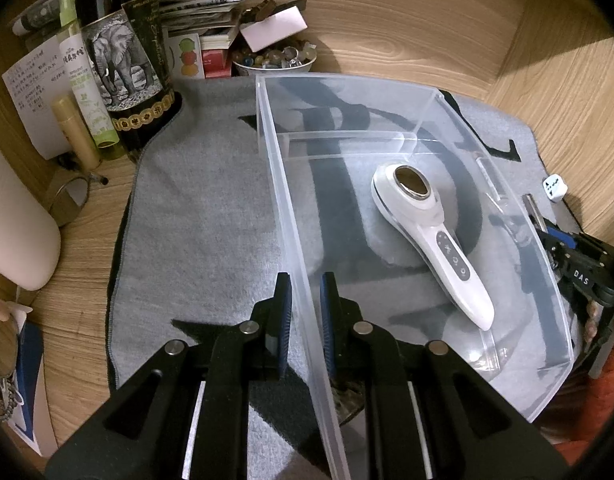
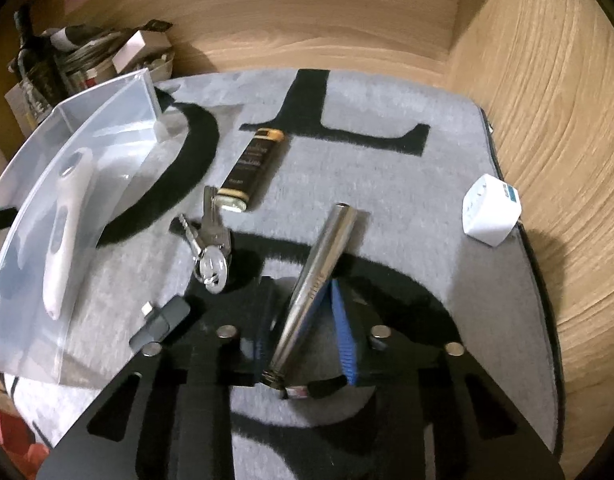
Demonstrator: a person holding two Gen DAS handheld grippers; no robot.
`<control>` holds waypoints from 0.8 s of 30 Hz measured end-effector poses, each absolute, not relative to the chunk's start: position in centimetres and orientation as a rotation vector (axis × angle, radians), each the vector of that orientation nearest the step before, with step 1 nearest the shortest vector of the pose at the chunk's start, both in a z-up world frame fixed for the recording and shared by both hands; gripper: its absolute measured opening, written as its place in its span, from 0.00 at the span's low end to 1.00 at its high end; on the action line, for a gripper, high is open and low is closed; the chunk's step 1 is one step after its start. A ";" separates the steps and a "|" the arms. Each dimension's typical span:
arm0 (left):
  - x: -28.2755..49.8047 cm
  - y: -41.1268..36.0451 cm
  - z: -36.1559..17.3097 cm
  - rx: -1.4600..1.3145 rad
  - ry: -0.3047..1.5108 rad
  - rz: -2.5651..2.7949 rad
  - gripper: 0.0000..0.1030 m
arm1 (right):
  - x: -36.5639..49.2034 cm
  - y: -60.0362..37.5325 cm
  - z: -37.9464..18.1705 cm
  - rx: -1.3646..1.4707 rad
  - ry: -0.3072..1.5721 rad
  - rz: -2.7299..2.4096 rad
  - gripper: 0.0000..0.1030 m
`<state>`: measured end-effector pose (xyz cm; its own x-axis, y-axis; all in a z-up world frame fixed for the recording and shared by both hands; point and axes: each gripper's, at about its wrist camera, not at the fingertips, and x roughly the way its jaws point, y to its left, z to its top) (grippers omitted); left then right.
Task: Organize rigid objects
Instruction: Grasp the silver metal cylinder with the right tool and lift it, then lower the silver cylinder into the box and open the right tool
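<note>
Grey mat [image 2: 387, 184] lies open right of our clear bin [image 1: 387, 92]; left gripper [image 1: 306, 308] jaws pinch its wall, right gripper [image 2: 303, 320] jaws clamp a metal tube [image 2: 323, 256].

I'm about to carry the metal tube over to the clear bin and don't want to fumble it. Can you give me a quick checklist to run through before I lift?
1. Right gripper shut on the metal tube: ok, pads on both sides of it.
2. Tube square in the grip: not ok, it sits slanted between the pads.
3. Left gripper clamping the clear bin wall: ok.
4. Free room in the bin: ok, only the white handheld device lies inside.
5. Path over the keys: cannot tell; they lie between tube and bin.
</note>
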<state>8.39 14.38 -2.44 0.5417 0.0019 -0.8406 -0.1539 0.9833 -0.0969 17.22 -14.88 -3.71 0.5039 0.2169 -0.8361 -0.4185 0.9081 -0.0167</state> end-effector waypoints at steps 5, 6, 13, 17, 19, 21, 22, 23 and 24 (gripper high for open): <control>8.6 14.1 -2.5 -0.163 0.997 0.099 0.13 | 17.2 -14.9 -2.9 -0.210 0.956 0.390 0.14; 8.6 14.1 -2.5 -0.162 0.997 0.099 0.13 | 17.1 -14.9 -2.4 -0.206 0.944 0.392 0.14; 8.6 14.1 -2.5 -0.161 0.996 0.101 0.13 | 16.8 -15.0 1.4 -0.164 0.845 0.418 0.14; 8.6 14.1 -2.5 -0.160 0.996 0.100 0.13 | 16.2 -13.8 4.0 -0.170 0.768 0.448 0.14; 8.6 14.1 -2.5 -0.160 0.996 0.100 0.13 | 15.9 -12.8 5.1 -0.180 0.733 0.470 0.14; 8.6 14.1 -2.4 -0.159 0.995 0.101 0.13 | 15.7 -11.7 6.1 -0.188 0.703 0.498 0.14; 8.6 14.1 -2.4 -0.159 0.996 0.101 0.13 | 15.5 -11.1 6.5 -0.190 0.690 0.515 0.14; 8.6 14.1 -2.4 -0.159 0.995 0.102 0.13 | 15.4 -10.5 6.9 -0.193 0.677 0.531 0.14; 8.6 14.1 -2.4 -0.158 0.994 0.101 0.13 | 15.3 -9.9 7.2 -0.196 0.666 0.546 0.14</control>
<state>8.60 14.08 -2.42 0.5417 0.0126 -0.8405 -0.1572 0.9838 -0.0866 15.33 -9.90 7.16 0.6529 0.4166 -0.6326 -0.5388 0.8425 -0.0013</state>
